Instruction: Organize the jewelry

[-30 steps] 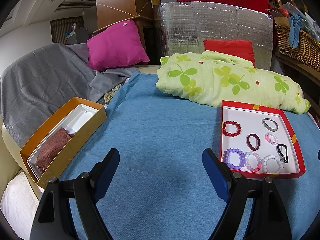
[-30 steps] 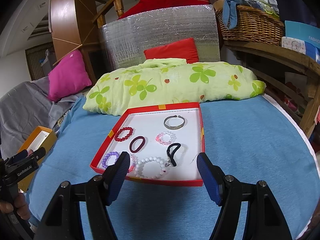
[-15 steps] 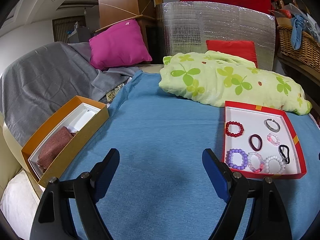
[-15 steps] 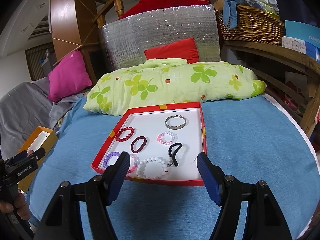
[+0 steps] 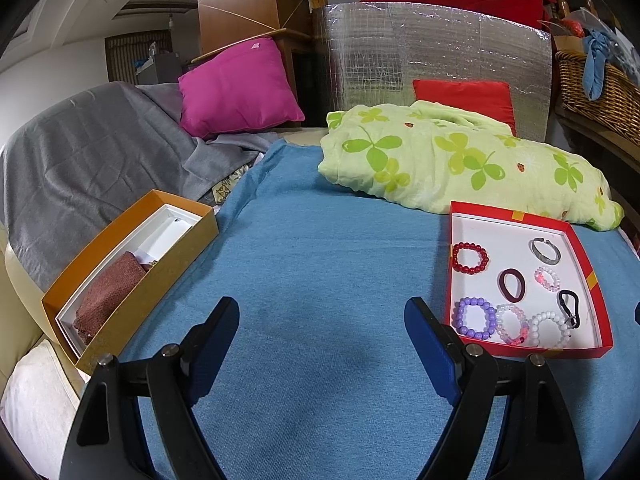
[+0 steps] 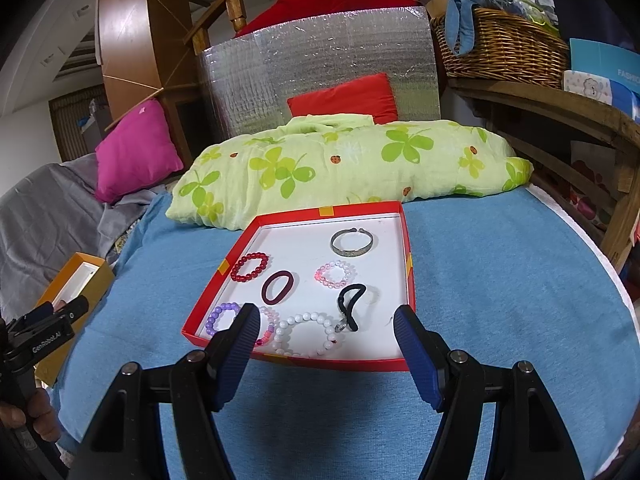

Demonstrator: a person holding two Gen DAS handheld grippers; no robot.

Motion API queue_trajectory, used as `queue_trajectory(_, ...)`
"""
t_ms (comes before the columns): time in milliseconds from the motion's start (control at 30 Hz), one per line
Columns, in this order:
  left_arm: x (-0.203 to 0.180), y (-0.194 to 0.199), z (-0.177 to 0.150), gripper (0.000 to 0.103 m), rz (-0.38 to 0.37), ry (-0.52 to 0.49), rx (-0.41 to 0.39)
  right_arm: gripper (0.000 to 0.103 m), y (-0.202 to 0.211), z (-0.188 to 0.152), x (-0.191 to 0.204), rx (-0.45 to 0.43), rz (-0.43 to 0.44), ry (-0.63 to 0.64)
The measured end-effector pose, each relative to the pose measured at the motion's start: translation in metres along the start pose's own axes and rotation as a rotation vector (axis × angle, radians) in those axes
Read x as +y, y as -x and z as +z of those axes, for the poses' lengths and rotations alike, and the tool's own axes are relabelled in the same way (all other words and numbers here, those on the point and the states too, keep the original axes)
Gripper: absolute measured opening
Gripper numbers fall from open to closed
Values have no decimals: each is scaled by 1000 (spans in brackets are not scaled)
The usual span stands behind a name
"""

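Your left tool (image 5: pixel 322 328) and right tool (image 6: pixel 324 330) both hang spread apart, gripping nothing, over the blue cloth-covered bed (image 5: pixel 312 280). The shallow red cardboard tray with white floor (image 6: pixel 409 264) lies flat on that cloth, just in front of the green clover-print quilt (image 6: pixel 340 164). Inside the tray: red bead bracelet (image 6: pixel 249 267), maroon hair tie (image 6: pixel 277 286), silver cuff bangle (image 6: pixel 353 242), pink bead bracelet (image 6: pixel 335 273), black hair tie (image 6: pixel 349 304), purple bead bracelet (image 6: pixel 219 317), white bead bracelet (image 6: pixel 308 334). Orange open box (image 5: pixel 120 276) sits well left of the tray.
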State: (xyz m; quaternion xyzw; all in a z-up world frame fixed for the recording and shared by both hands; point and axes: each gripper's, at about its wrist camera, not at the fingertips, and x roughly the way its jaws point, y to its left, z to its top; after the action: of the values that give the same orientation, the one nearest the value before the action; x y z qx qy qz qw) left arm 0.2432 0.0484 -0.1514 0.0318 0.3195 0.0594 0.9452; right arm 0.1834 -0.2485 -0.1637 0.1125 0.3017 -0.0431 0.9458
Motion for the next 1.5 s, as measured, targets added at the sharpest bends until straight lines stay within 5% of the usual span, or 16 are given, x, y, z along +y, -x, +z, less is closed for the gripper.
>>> queue_trajectory(1500,8,0,-1,85,18,18,8,73,0,-1,4,-9,5,-1)
